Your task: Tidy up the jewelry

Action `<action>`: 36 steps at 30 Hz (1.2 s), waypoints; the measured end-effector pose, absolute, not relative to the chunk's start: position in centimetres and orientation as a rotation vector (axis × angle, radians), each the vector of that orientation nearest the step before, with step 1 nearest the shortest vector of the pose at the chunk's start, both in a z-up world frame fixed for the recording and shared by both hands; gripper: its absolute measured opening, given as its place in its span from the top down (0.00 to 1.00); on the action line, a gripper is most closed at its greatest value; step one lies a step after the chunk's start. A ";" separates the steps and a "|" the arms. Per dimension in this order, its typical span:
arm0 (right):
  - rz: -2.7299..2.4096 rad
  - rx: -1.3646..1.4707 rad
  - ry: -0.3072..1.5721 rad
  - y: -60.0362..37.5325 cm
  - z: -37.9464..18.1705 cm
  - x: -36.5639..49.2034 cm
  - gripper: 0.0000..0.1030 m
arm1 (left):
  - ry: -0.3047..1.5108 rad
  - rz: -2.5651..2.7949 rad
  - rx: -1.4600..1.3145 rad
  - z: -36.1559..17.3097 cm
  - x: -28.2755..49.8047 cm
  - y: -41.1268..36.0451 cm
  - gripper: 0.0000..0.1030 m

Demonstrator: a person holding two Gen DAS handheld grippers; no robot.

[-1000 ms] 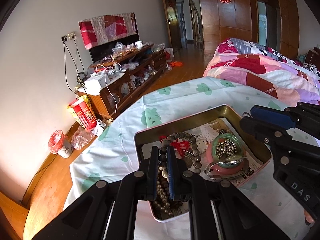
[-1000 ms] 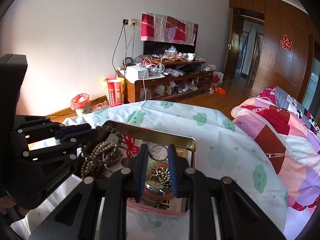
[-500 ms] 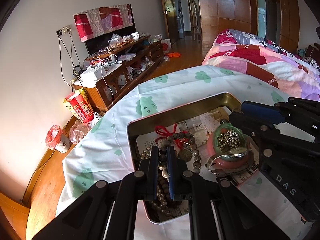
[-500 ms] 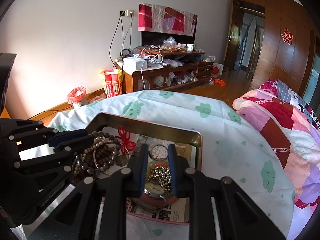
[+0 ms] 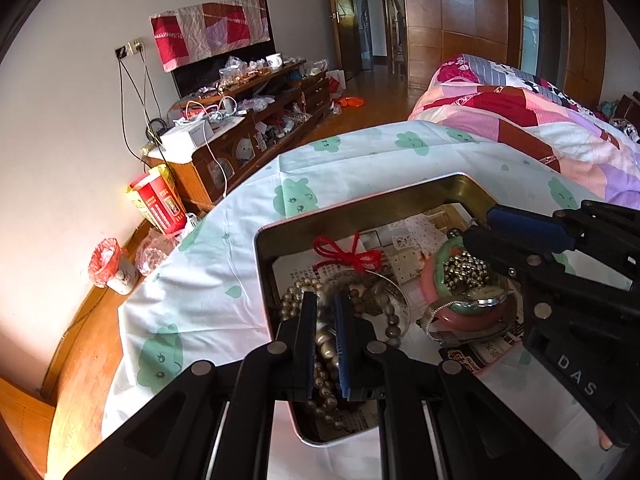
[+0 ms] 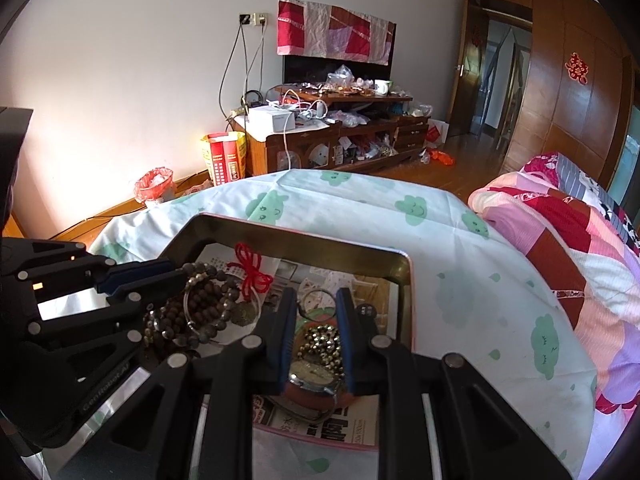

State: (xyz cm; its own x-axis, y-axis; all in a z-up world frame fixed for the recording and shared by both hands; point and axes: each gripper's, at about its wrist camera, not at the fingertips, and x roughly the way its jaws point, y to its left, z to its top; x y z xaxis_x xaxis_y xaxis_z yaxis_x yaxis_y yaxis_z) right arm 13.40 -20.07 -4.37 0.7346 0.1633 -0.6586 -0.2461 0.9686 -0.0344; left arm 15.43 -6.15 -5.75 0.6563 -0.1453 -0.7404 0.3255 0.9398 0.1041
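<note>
A metal tin (image 5: 360,208) lined with newspaper sits on the cloud-print cloth and holds the jewelry. My left gripper (image 5: 326,300) is low over its left side. Its jaws are opening, and a pearl and bead strand (image 5: 292,304) runs loosely between them and rests on the tin floor. Brown bead bracelets (image 6: 208,300) and a red knotted cord (image 5: 348,254) lie beside it. My right gripper (image 6: 318,300) is shut on a bundle of pink and green bangles (image 5: 460,280) with a gold bead chain and a watch (image 6: 312,376), down in the tin's right side.
The tin's rim (image 6: 304,236) rises on all sides around both grippers. A patchwork quilt (image 6: 560,232) lies to the right. Beyond the cloth's edge are a wooden floor, a cluttered cabinet (image 5: 248,136), a red box (image 5: 158,204) and a small bin (image 5: 108,264).
Both grippers have sunk toward the tin with their loads. The bead strands that hung from my left jaws now lie on the tin floor, and the bangle bundle sits lower.
</note>
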 end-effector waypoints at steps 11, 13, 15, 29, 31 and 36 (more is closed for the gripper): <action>0.174 -0.081 0.691 -21.6 -4.4 10.4 0.44 | 0.715 -0.202 0.158 -3.6 10.6 -3.2 0.29; 0.170 -0.071 0.674 -21.8 -4.0 8.9 0.42 | 0.696 -0.198 0.147 -3.1 9.2 -2.9 0.29; 0.170 -0.053 0.647 -22.1 -3.5 7.1 0.39 | 0.663 -0.196 0.129 -2.5 7.4 -2.5 0.28; 0.163 -0.020 0.522 -22.2 -0.6 1.9 0.32 | 0.650 -0.182 0.073 -1.5 3.8 -1.1 0.28; 0.162 -0.015 0.519 -22.3 -0.5 1.7 0.32 | 0.650 -0.182 0.075 -1.5 3.7 -1.1 0.28; 0.162 -0.010 0.516 -22.4 -0.5 1.4 0.32 | 0.647 -0.184 0.075 -1.4 3.5 -1.2 0.28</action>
State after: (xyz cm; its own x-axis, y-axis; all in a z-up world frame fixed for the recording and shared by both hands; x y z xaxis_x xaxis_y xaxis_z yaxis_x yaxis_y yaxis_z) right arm 1.41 -22.43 -0.53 0.8574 0.1517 -0.4918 -0.1570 0.9871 0.0308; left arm 3.49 -1.16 -1.42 0.7823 -0.1464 -0.6054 0.1934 0.9810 0.0127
